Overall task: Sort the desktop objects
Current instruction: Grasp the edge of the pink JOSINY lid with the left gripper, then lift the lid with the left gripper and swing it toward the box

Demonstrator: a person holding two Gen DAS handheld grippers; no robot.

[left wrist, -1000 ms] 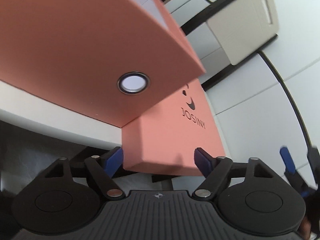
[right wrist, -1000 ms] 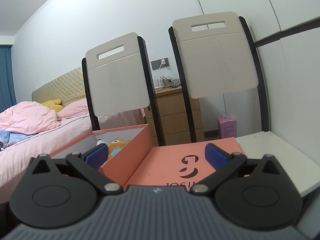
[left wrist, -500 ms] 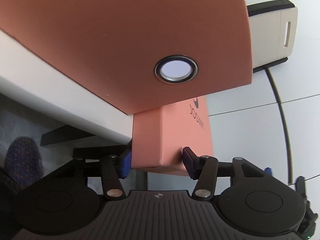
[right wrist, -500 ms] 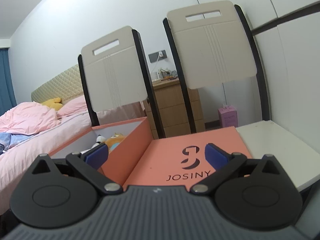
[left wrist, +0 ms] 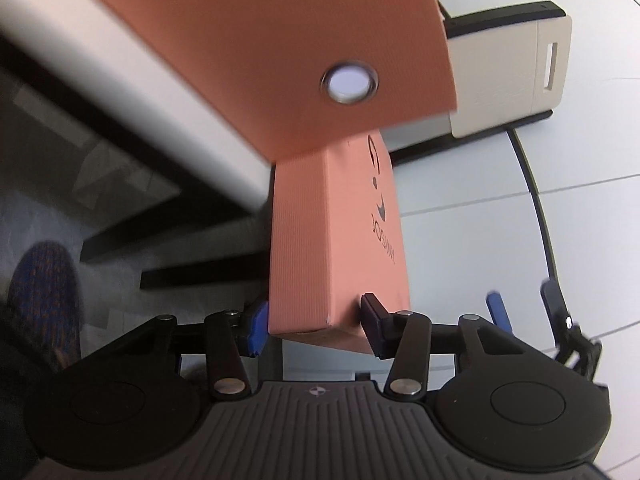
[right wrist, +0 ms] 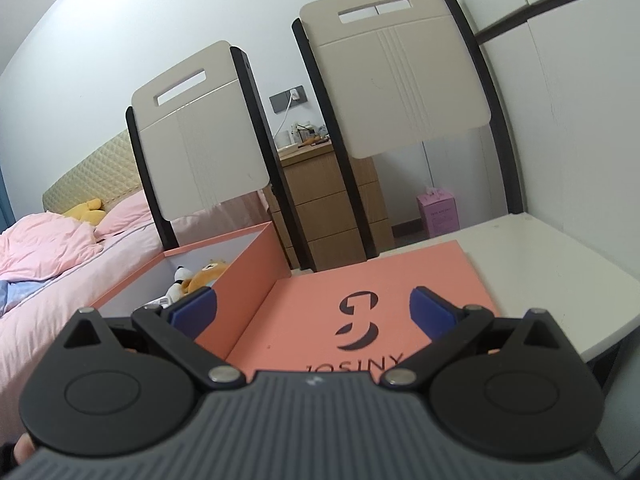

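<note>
Pads on the left gripper [left wrist: 312, 330] press both faces of the lid [left wrist: 340, 240] at its near corner, one blue pad on the ribbed side wall, the other on the printed top near the logo. That grip looks firm but shallow: only the corner sits between the fingers, so the lid will want to swing about that point.

Beyond the lid, the box [left wrist: 260, 40] fills the upper part of the left view, its side wall with a metal-ringed hole [left wrist: 350, 83] turned toward the camera. It stands on the white table [left wrist: 120, 96], whose edge runs diagonally below it.

The right gripper [right wrist: 314, 312] hangs wide apart and holds nothing, with the lid spanning the gap below its pads. From this side the lid lies just beside the box [right wrist: 248, 276], which is open, with 2 plush toys [right wrist: 200, 276] inside. Behind stand 2 chairs [right wrist: 400, 72].

Judging by this, the step in hand is closing the box. To do it well, lift the lid straight up before carrying it sideways, so that its rim clears the box wall. Keep it level, since a corner hold tilts easily. Bring the right gripper onto the far edge to steady it, square the corners over the box, then lower evenly. Toys poking above the rim could stop the lid seating.
</note>
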